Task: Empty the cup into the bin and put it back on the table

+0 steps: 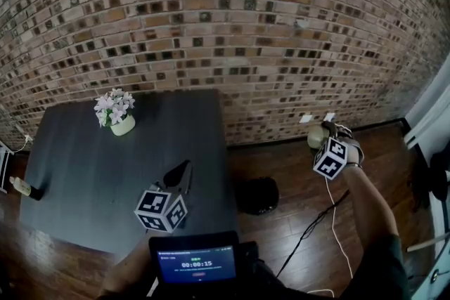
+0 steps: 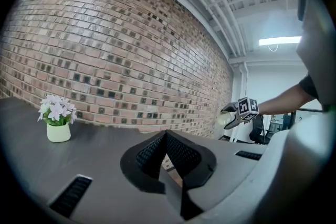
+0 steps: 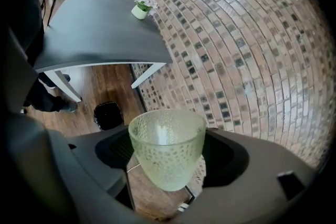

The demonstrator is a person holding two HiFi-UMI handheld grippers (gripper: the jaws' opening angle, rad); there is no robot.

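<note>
A pale green dimpled glass cup [image 3: 167, 147] sits between the jaws of my right gripper [image 3: 168, 157], which is shut on it. I see nothing inside the cup. In the head view the cup [image 1: 316, 136] and right gripper [image 1: 320, 135] hang over the wooden floor, to the right of the small black bin [image 1: 257, 194]. The bin [image 3: 108, 115] stands on the floor by the corner of the dark table [image 1: 91, 172]. My left gripper [image 1: 185, 169] hovers over the table's near right part, jaws shut and empty [image 2: 167, 136].
A white pot of pale flowers [image 1: 117, 113] stands at the table's far side. A brick wall [image 1: 267, 31] runs behind. A cable [image 1: 330, 218] trails on the floor under my right arm. A small screen [image 1: 197, 263] is close below me.
</note>
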